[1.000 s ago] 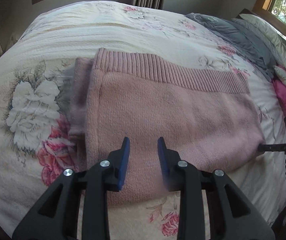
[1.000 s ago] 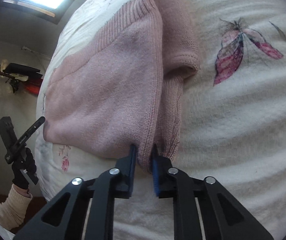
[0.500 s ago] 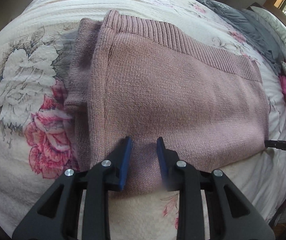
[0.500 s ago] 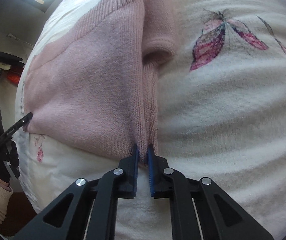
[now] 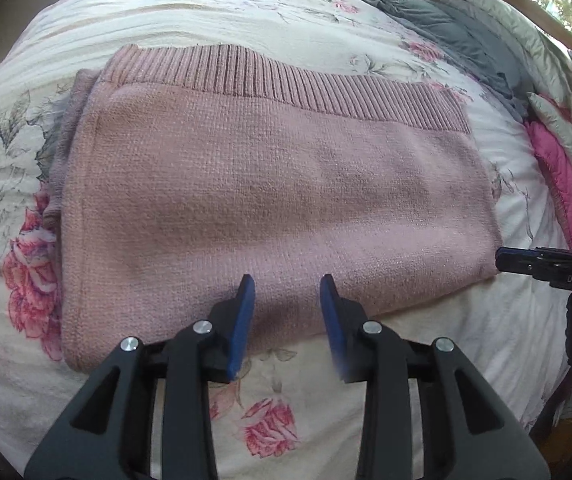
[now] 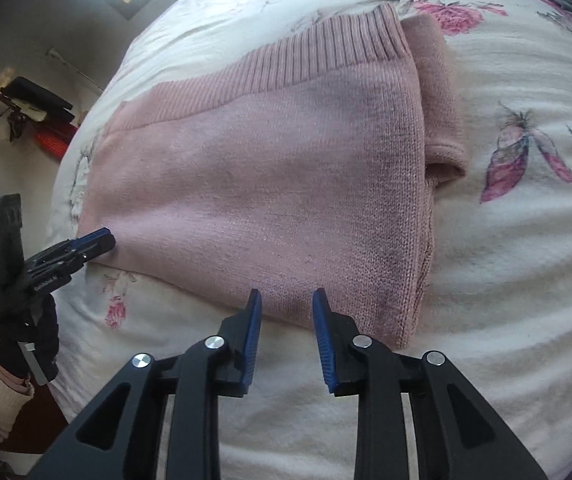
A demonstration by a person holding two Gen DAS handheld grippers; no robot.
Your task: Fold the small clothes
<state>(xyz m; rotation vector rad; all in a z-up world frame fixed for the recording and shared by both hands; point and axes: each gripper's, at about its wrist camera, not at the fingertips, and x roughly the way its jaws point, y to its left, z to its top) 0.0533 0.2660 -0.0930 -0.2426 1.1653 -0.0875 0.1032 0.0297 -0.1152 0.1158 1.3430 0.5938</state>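
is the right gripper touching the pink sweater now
Cannot tell. In the right wrist view the right gripper is open with its tips over the near edge of the pink sweater, gripping nothing; neither view shows whether they rest on the knit or hover above it.

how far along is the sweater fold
Mostly done, it seems: the pink sweater lies as a folded rectangle on the floral bedspread, ribbed hem along the far edge. Neither the left gripper nor the right gripper holds anything; both are open. Left: perhaps tucking the sleeve cuff that sticks out.
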